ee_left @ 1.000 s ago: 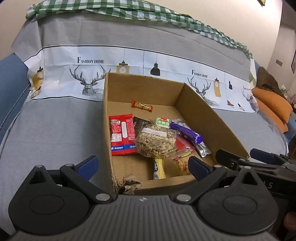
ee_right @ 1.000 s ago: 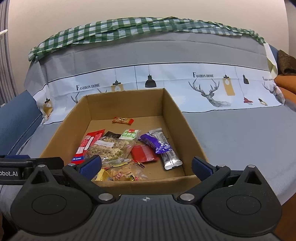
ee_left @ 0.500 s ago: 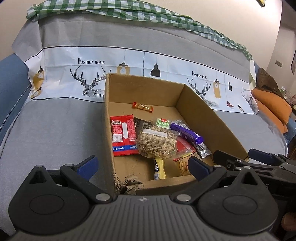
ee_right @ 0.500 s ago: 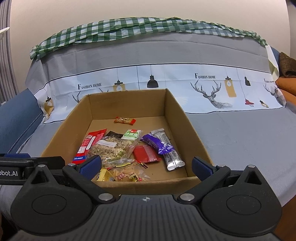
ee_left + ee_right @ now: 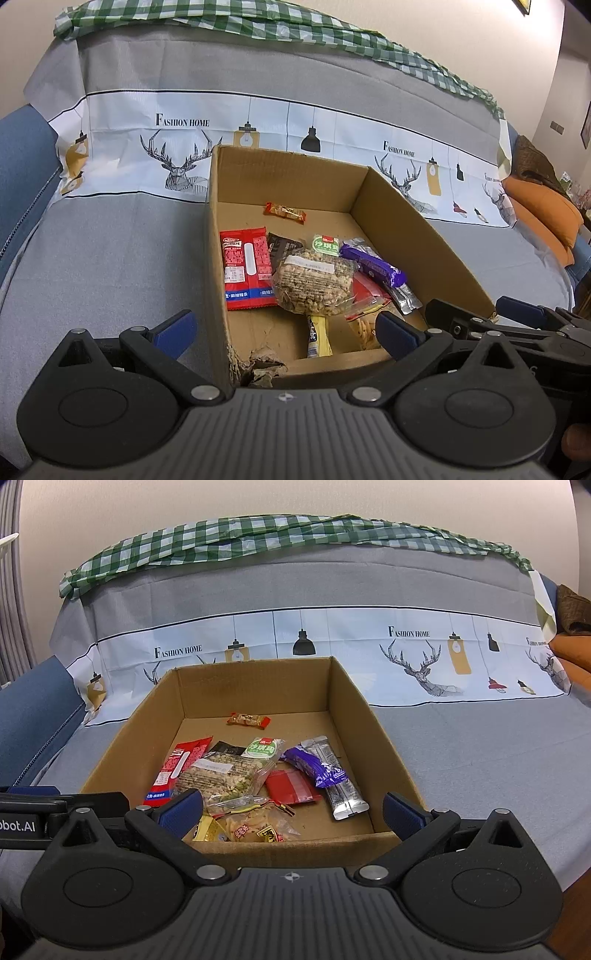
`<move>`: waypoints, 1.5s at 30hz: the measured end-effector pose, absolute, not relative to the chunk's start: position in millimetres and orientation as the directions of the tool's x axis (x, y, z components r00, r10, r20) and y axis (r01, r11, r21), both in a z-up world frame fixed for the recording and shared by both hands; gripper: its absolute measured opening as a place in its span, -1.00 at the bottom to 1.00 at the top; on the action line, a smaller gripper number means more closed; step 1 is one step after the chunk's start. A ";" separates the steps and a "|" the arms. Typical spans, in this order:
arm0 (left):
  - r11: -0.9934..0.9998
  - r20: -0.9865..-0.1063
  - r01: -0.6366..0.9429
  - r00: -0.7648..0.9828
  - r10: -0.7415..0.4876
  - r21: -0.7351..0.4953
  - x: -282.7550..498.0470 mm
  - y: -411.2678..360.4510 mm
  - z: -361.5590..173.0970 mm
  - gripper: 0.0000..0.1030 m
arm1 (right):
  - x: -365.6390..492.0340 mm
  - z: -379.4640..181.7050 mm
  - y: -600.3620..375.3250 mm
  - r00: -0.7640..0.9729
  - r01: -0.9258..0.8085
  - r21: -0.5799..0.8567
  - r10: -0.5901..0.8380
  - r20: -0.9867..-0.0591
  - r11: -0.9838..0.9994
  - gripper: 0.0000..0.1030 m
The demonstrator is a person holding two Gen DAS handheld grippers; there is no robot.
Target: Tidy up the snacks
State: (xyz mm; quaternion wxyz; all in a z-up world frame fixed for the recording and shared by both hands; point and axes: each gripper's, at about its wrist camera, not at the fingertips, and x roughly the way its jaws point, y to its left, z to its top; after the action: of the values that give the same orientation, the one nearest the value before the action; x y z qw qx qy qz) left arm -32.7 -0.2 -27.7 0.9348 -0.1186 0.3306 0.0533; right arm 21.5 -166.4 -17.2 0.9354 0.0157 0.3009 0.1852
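An open cardboard box (image 5: 417,221) (image 5: 373,734) sits on a grey-covered sofa seat. Inside lie several snacks: a red packet (image 5: 245,271) (image 5: 177,770), a clear bag of nutty bars (image 5: 314,282) (image 5: 221,775), a purple bar (image 5: 371,264) (image 5: 314,766), a silver sachet (image 5: 338,779), a small orange-red bar (image 5: 284,211) (image 5: 248,719) near the back wall, a green-labelled pack (image 5: 325,244) (image 5: 263,748), a yellow stick (image 5: 318,334). My left gripper (image 5: 286,332) hovers open over the box's near left corner. My right gripper (image 5: 291,812) stands open above the near wall. Both are empty.
The box's near left corner (image 5: 258,365) is torn. A green checked cloth (image 5: 258,539) drapes the sofa back. Orange cushions (image 5: 543,210) lie at the far right. Bare grey seat (image 5: 480,746) lies to the right of the box. The right gripper's body (image 5: 509,325) shows in the left wrist view.
Both views have shifted only slightly, drawing a little back from the box. The snacks have not moved and both grippers stay open.
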 end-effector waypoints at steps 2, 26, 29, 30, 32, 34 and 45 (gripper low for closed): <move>0.966 -0.630 -0.178 0.776 0.022 -0.186 -32.6 -0.3 -27.7 0.99 | 21.6 -17.2 -166.6 0.750 -0.337 0.142 0.356 -0.557 0.931 0.99; 0.965 -0.630 -0.179 0.776 0.019 -0.191 -33.6 1.2 -26.7 0.99 | 21.2 -17.1 -166.1 0.751 -0.336 0.137 0.353 -0.557 0.932 0.99; 0.965 -0.630 -0.179 0.777 0.020 -0.191 -33.6 1.2 -26.7 0.99 | 20.9 -17.3 -165.7 0.752 -0.336 0.138 0.354 -0.556 0.932 0.99; 0.965 -0.630 -0.179 0.777 0.019 -0.191 -33.4 1.3 -26.6 0.99 | 21.0 -17.5 -165.4 0.751 -0.337 0.138 0.354 -0.557 0.931 0.99; 0.965 -0.630 -0.179 0.776 0.019 -0.191 -33.5 1.2 -26.6 0.99 | 20.8 -17.6 -165.2 0.752 -0.336 0.137 0.353 -0.557 0.932 0.99; 0.965 -0.630 -0.179 0.777 0.020 -0.190 -33.5 1.2 -26.5 0.99 | 20.9 -17.5 -165.4 0.752 -0.336 0.136 0.353 -0.557 0.932 0.99; 0.971 -0.612 -0.166 0.790 0.025 -0.174 -35.0 3.6 -26.2 0.99 | 22.1 -17.4 -163.7 0.754 -0.330 0.124 0.340 -0.561 0.936 0.99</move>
State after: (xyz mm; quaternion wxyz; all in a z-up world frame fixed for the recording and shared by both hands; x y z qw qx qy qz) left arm -35.0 3.6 -26.2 0.9397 -0.1100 0.3198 0.0506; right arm 22.1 -163.7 -17.4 0.9365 0.0085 0.3013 0.1789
